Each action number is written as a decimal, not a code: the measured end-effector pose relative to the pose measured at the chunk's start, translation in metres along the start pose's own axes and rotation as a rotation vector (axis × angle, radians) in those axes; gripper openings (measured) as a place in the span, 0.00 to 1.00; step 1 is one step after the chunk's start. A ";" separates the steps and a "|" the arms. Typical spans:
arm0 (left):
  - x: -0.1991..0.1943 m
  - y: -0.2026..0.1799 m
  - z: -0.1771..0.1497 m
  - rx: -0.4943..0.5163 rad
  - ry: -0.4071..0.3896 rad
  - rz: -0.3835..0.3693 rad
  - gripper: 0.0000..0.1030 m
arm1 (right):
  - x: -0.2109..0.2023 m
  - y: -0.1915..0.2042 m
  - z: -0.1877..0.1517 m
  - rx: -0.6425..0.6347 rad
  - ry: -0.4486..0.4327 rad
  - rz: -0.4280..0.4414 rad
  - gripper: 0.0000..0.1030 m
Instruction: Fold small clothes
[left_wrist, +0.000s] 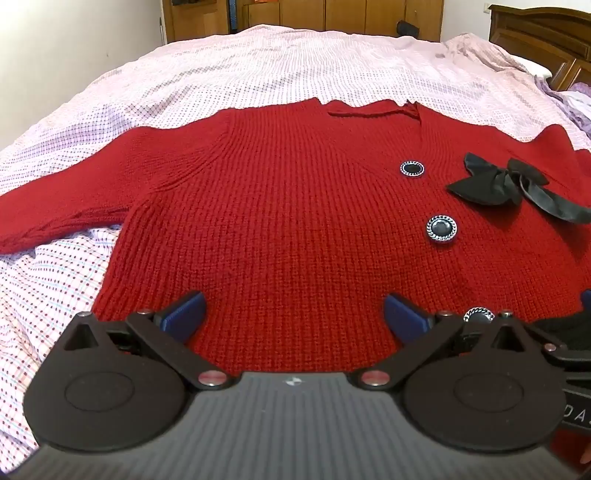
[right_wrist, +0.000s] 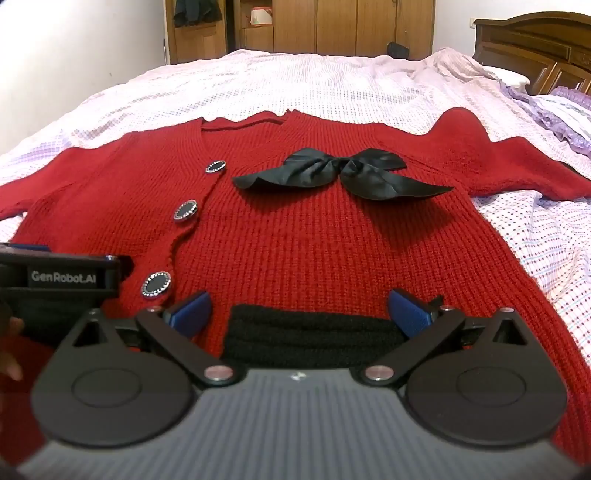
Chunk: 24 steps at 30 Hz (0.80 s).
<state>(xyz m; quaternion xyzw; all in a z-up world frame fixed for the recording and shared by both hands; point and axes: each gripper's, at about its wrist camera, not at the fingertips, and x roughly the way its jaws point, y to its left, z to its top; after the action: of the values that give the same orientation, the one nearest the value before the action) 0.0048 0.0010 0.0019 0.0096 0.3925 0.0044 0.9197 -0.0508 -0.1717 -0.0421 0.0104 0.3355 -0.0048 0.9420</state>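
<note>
On the checked bedspread (left_wrist: 258, 66): red cardigan (left_wrist: 280, 229) spread flat, neckline toward the far wardrobe (right_wrist: 332, 26), sleeves out sideways. Left gripper (left_wrist: 293, 314) and right gripper (right_wrist: 299, 314) both gaping, empty. Black pocket (right_wrist: 314, 332) whole only in right view.

A red knit cardigan (left_wrist: 288, 221) is lying spread flat on the bed, front up, sleeves out, wearing a black bow (right_wrist: 343, 173).

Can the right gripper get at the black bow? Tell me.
Probably yes. The right gripper is open above the red cardigan, and only flat knit lies between it and the black bow; nothing blocks the way.
</note>
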 end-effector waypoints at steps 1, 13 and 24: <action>0.000 0.000 0.000 0.000 0.000 0.000 1.00 | 0.000 0.001 0.000 -0.002 0.000 -0.001 1.00; 0.001 -0.001 -0.001 0.002 0.001 0.004 1.00 | -0.001 0.001 0.000 -0.003 -0.001 -0.004 1.00; 0.001 -0.002 -0.002 0.004 0.000 0.006 1.00 | -0.001 0.001 -0.001 -0.006 -0.003 -0.006 1.00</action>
<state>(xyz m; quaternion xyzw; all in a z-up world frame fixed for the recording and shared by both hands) 0.0044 -0.0010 -0.0006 0.0125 0.3923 0.0064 0.9197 -0.0518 -0.1702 -0.0423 0.0062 0.3339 -0.0068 0.9426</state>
